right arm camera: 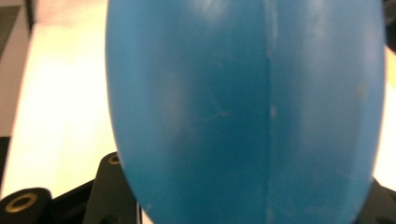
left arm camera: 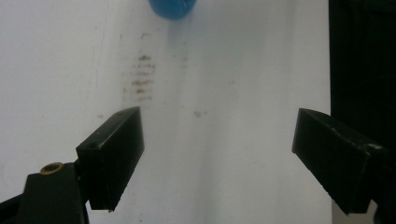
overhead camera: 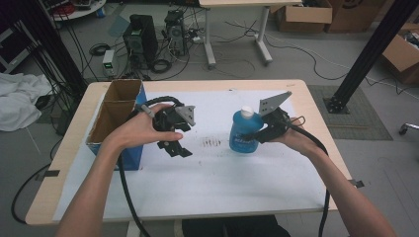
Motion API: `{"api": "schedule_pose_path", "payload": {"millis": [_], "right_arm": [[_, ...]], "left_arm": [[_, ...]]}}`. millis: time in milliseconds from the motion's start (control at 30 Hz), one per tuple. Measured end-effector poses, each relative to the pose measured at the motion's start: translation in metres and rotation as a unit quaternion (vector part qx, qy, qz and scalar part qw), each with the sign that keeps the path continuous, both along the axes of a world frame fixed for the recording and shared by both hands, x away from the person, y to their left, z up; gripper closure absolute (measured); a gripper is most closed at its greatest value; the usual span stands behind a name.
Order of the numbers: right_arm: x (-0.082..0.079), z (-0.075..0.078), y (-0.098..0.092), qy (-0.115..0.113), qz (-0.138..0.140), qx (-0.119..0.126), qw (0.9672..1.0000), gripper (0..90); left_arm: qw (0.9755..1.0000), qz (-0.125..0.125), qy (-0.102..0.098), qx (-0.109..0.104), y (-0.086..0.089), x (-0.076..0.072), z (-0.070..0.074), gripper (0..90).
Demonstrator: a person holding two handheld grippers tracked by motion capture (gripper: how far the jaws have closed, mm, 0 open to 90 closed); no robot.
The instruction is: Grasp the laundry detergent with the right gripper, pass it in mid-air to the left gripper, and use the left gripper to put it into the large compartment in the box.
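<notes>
A blue bottle [overhead camera: 243, 132] with a white cap stands upright right of the table's middle, and my right gripper [overhead camera: 253, 135] is shut on its body from the right. In the right gripper view the bottle's blue wall [right arm camera: 243, 107] hides the jaws. My left gripper [overhead camera: 175, 148] hovers left of the bottle, over the white sheet, and is open with nothing between its fingers. The left gripper view shows its jaws [left arm camera: 219, 154] wide apart above the sheet, with the bottle's rounded blue end [left arm camera: 172, 8] at the top edge.
An open cardboard box [overhead camera: 116, 118] with blue sides stands at the table's left edge, beside my left hand. A white sheet [overhead camera: 212, 177] covers the tabletop and carries a brown smudge [overhead camera: 212, 143] between the grippers. Cables trail off the near edge.
</notes>
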State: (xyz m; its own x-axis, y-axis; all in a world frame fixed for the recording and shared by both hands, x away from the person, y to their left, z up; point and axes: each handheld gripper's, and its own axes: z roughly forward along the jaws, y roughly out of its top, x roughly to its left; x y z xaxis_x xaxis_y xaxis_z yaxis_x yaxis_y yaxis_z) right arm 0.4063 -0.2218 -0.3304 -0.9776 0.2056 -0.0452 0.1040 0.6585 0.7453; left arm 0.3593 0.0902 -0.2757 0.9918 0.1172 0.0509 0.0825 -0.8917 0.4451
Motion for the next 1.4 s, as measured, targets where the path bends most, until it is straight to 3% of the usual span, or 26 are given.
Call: {"api": "schedule_pose_path", "payload": {"millis": [233, 367, 567, 1400], "right_arm": [[-0.02, 0.004, 0.026, 0.008, 0.046, -0.009, 0.9989, 45.7], [-0.028, 0.01, 0.037, 0.016, 0.071, 0.005, 0.9973, 45.6], [-0.037, 0.014, 0.055, 0.014, 0.094, 0.002, 0.9955, 45.6], [-0.038, 0.007, 0.078, 0.028, 0.109, 0.005, 0.9936, 45.4]], "left_arm": [[0.9999, -0.007, -0.013, -0.001, -0.02, -0.007, 0.018, 17.3], [0.9997, -0.016, -0.01, -0.017, -0.028, -0.008, 0.03, 17.3], [0.9993, -0.024, 0.002, -0.029, -0.04, -0.008, 0.044, 17.1], [0.9994, -0.03, 0.018, -0.004, -0.069, -0.003, 0.032, 17.3]]}}
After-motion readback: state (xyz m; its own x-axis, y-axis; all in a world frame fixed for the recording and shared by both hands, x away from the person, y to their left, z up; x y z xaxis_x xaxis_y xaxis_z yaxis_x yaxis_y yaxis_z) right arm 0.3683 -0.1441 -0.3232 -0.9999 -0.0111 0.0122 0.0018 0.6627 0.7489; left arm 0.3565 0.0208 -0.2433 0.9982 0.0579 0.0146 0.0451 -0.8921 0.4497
